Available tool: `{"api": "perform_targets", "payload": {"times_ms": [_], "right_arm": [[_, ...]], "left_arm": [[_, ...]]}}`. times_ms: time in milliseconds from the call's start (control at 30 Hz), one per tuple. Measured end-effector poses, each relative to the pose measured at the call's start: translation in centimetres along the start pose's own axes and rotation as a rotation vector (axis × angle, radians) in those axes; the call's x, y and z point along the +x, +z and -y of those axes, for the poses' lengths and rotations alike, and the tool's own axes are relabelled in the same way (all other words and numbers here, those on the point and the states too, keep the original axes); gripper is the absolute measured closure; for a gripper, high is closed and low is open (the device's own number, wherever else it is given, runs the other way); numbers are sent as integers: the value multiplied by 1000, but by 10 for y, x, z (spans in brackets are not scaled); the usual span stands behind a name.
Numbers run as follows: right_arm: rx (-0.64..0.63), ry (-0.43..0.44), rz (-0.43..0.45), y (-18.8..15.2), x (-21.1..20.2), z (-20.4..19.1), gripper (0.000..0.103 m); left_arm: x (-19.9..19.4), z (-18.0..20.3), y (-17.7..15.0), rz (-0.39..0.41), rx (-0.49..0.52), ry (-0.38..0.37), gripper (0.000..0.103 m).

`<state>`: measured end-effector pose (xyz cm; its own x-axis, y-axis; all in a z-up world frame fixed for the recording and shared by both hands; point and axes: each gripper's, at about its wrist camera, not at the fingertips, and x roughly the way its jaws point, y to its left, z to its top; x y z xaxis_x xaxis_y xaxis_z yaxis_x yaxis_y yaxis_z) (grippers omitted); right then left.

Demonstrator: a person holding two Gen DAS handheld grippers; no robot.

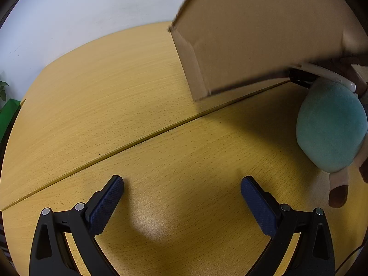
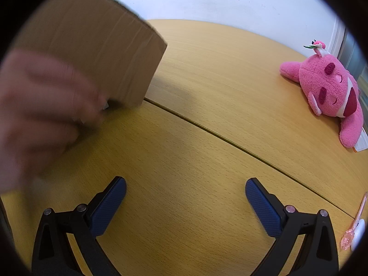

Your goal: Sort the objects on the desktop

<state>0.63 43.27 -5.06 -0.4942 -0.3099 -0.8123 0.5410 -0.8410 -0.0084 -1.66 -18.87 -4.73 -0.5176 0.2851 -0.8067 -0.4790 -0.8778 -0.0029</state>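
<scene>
A cardboard box (image 1: pixel 264 34) hangs tilted above the wooden desk (image 1: pixel 138 115), gripped by a blurred bare hand (image 2: pixel 41 115). A teal plush toy (image 1: pixel 331 128) lies beside it, and a pink plush toy (image 2: pixel 331 89) and pink pen (image 2: pixel 353 225) lie well apart. The left gripper (image 1: pixel 181 197) and right gripper (image 2: pixel 185 199) are both spread wide, holding nothing.

Brown box (image 1: pixel 253 34), teal plush (image 1: pixel 331 128), pink plush (image 2: pixel 331 89), yellow-wood table (image 2: pixel 195 149)

We see a motion-blurred hand (image 2: pixel 43 115) hiding the cardboard box's (image 2: pixel 96 53) lower corner. The teal plush (image 1: pixel 331 128) is cut off at the frame's edge.
</scene>
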Motion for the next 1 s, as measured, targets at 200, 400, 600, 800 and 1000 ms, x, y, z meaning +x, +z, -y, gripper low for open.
{"api": "perform_targets", "payload": {"times_ms": [200,400,600,800,1000], "right_arm": [[0,0,0,-1,0,-1,0],[0,-1,0,-1,-1,-2,0],[0,-1,0,-2,-1,-3,0],[0,-1,0,-2,-1,-2,0],[0,-1,0,-3,-1,-3,0]], "left_arm": [[0,0,0,0,0,0,0],[-1,0,0,0,1,0,0],[-2,0,-1,0,1,0,0],[-1,0,-1,0,1,0,0],[-2,0,-1,0,1,0,0]]}}
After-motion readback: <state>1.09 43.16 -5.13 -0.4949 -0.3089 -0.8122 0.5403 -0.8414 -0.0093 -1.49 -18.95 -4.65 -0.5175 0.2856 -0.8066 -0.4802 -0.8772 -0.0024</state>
